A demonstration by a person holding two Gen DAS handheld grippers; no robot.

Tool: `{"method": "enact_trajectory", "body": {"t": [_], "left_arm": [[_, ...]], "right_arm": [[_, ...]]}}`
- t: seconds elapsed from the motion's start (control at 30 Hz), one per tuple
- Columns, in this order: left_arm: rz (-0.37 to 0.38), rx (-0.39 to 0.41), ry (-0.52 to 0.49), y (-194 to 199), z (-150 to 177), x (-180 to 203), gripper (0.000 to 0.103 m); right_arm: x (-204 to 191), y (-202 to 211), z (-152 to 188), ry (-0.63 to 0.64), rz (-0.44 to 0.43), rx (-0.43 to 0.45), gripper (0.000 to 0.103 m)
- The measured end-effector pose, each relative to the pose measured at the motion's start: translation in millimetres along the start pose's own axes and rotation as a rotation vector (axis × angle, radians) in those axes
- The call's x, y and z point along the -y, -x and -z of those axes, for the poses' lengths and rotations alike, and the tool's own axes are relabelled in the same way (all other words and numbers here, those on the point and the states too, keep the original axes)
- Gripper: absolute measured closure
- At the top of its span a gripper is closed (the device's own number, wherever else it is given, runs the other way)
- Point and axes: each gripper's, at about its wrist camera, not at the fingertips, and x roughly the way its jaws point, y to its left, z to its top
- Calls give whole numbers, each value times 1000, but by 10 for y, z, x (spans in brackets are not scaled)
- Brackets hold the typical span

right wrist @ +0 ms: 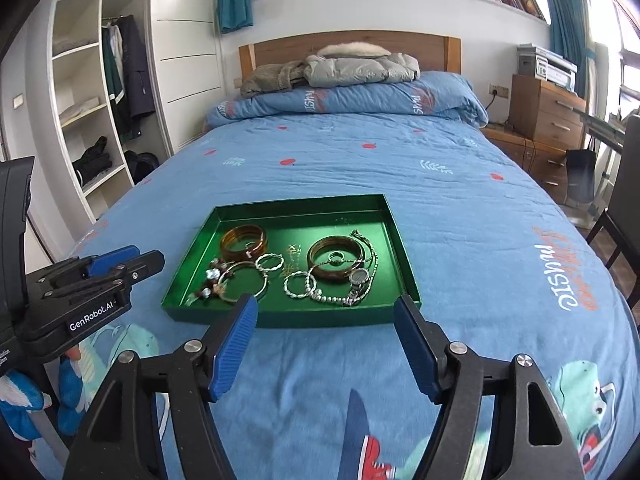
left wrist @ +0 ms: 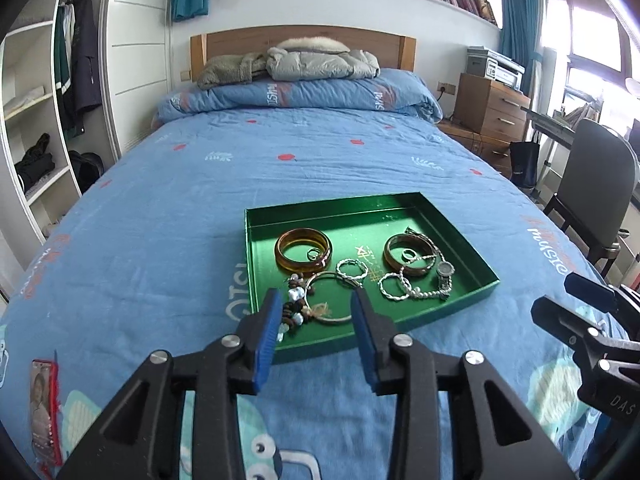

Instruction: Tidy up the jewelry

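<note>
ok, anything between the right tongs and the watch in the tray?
Only the green tray's near wall, low, to clear from above. The right tongs hang open and empty over the bedspread, short of that edge. The watch lies just past it, on a silver chain bracelet and touching the brown bangle.

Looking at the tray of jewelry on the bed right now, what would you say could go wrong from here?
1. The watch, chain and twisted silver bangles lie overlapped at the right of the green tray; lifting one may drag the others.
2. The tray sits on a soft bedspread, so pressing down could tip it.
3. The small ring inside the amber bangle looks hard to pinch.
</note>
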Motion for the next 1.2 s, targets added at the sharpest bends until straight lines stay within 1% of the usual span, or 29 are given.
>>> {"method": "enact_trajectory", "body": {"t": [0.17,0.47,0.67,0.7,0.73,0.77,0.8,0.9,1.03,1.2], "left_arm": [[-12,39,-35,373,136,46,69],[-30,62,-51,960,401,-9,68],[-56,115,-68,1369,540,-49,68],[-68,127,-62,1449,570,-60,65],[-71,133,-57,1497,591,-71,56],[-71,143,-49,1561,616,-88,52],[-68,158,-40,1637,648,-106,51],[-54,166,-32,1773,701,-140,51],[-63,179,-48,1928,796,-145,51],[-67,175,-51,2007,869,-157,51]], "right_arm": [[-77,308,170,6,-4,13,33],[-216,799,465,32,1,25,32],[-257,1116,671,34,10,34,32],[-263,1161,707,36,13,36,32],[-265,1206,732,37,15,38,32],[-267,1241,747,37,16,39,32],[-269,1281,767,38,16,42,31],[-275,1400,823,41,16,53,30],[-297,1516,878,46,9,61,29],[-286,1620,941,43,8,74,29]]}}
